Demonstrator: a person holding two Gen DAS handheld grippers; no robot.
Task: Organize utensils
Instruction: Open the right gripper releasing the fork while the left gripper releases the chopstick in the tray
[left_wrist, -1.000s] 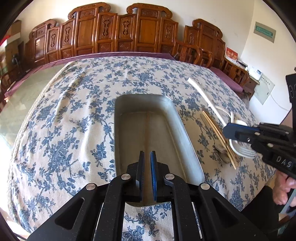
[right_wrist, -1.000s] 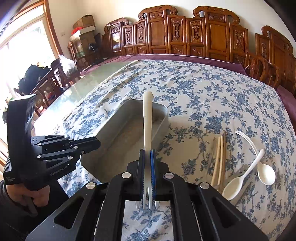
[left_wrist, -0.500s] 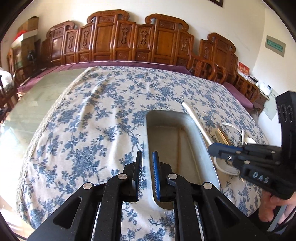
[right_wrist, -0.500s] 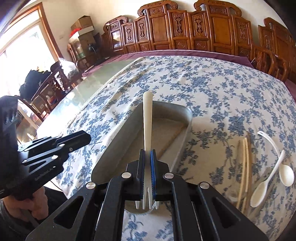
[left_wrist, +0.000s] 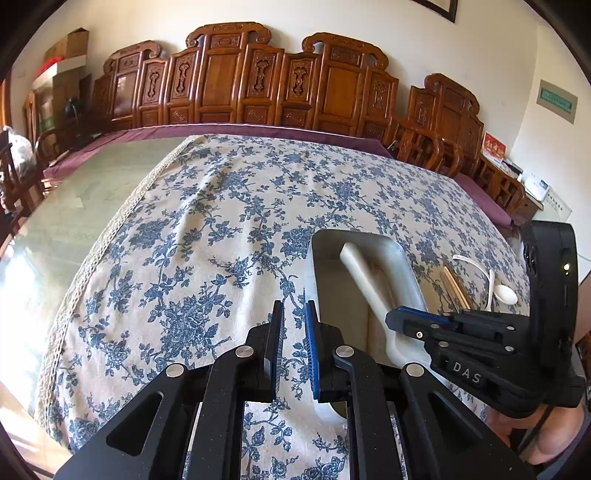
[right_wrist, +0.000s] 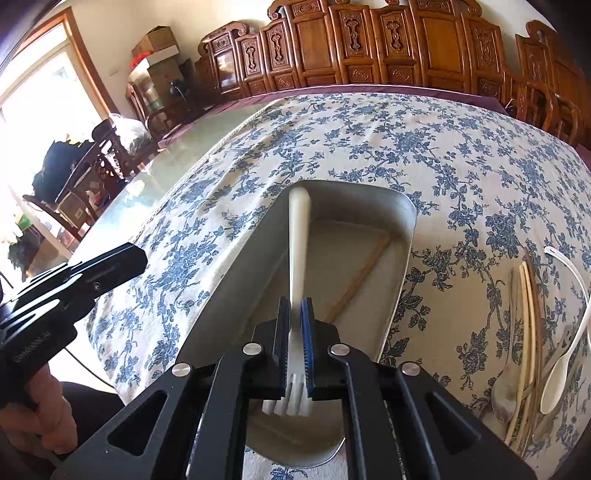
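My right gripper (right_wrist: 295, 302) hangs over the metal tray (right_wrist: 406, 229) with the white plastic fork (right_wrist: 299, 240) between its pads, handle forward, tines toward the camera. Its jaws are opening; the fork looks blurred and loose in the slightly widened gap. One wooden chopstick (right_wrist: 362, 273) lies slanted on the tray floor. In the left wrist view the fork (left_wrist: 360, 269) slants down into the tray (left_wrist: 406, 258) from the right gripper (left_wrist: 395, 317). My left gripper (left_wrist: 293, 306) hovers over the cloth left of the tray, pads nearly together and empty; its tip (right_wrist: 136, 258) shows at the left.
On the flowered tablecloth (right_wrist: 443, 147) right of the tray lie chopsticks (right_wrist: 528, 314), white spoons (right_wrist: 557, 373) and a metal spoon (right_wrist: 506, 391). Carved wooden chairs (left_wrist: 229, 81) line the far side. Bare glass tabletop (left_wrist: 74, 221) shows at the left. A hand (right_wrist: 48, 417) holds the left gripper.
The right gripper has carried the fork left and down over the tray, and its pads now stand slightly wider with the fork blurred. The left gripper has shifted off the tray to its left.
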